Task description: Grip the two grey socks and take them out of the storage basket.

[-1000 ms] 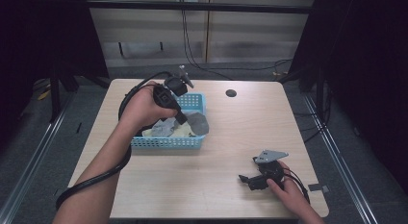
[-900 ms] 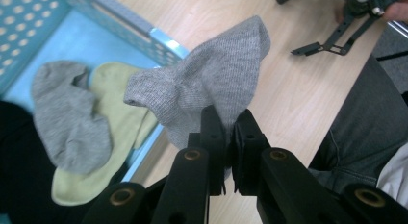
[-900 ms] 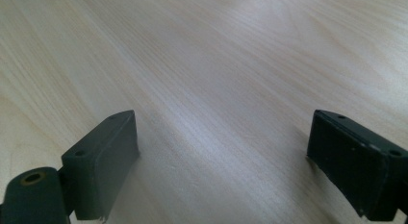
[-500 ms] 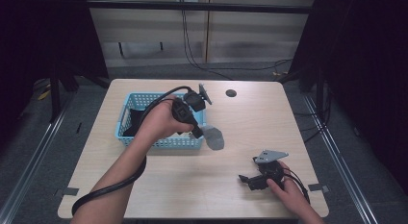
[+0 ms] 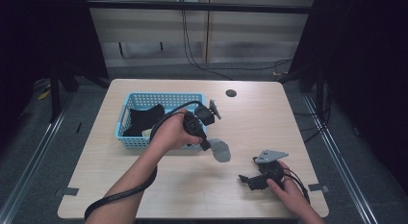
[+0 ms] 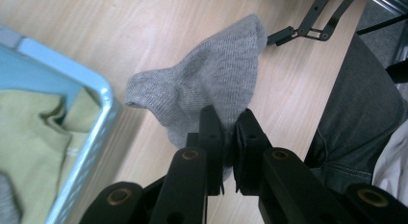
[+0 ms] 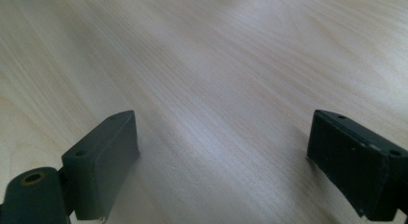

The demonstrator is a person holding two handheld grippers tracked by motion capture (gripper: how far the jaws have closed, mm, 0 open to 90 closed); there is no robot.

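We hold the left tongs [image 6: 230, 137] clamped on a grey sock [image 6: 211, 84], the two black jaws pressed together with a fold of the knit pinched between them. In the high view the same tongs [image 5: 206, 145] sit just off the front right corner of the blue basket [image 5: 126, 119], and the sock [image 5: 220, 150] hangs from them down onto the bare wood of the worktop [image 5: 159, 195], outside the basket and touching the surface. From the left gripper view the sock spreads away from the jaws in a rumpled cone, its far tip close to the thin black linkage of the other gripper.

Our right tongs [image 7: 226, 161] stand wide apart with nothing between them, resting low over the pale wood grain. In the high view they [image 5: 250, 180] lie near the front right part of the worktop, with our right hand [image 5: 288, 195] behind them, well apart from the sock.

Inside the basket we see a dark cloth [image 5: 144, 119] and a pale yellow-green piece [image 6: 33, 137] against the near wall. A small dark round hole [image 5: 231, 93] marks the worktop beyond the basket.
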